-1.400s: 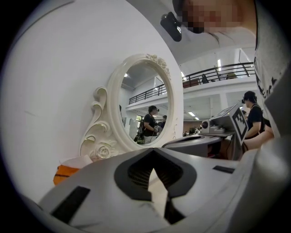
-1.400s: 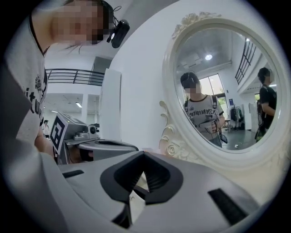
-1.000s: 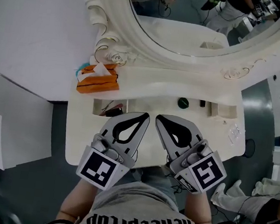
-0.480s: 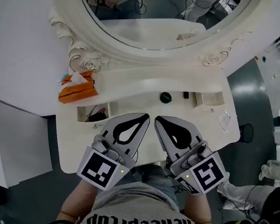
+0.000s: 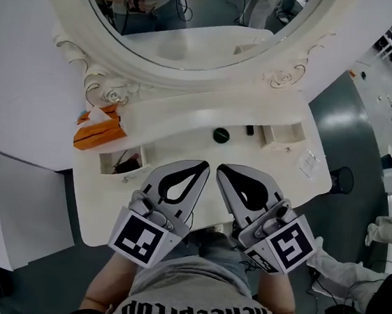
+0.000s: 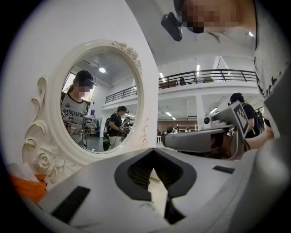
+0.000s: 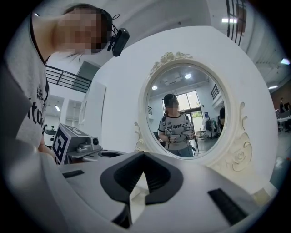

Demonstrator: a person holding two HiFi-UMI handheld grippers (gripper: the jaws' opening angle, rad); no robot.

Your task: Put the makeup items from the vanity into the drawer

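Leftward the vanity has slid in my head view, baring more grey floor at right; my left gripper and right gripper hover closed, empty, above it.

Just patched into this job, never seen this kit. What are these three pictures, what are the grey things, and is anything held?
A person, not a robot, holds a two-jaw gripper in each hand: the left gripper and right gripper. The head view looks down from the person's head. The other two ride on the grippers and look along their jaws toward the mirror. Both pairs of jaws are together with nothing between. On the white vanity sit an orange tissue box, a dark round item and a smaller dark item. An open compartment at the left holds something dark.
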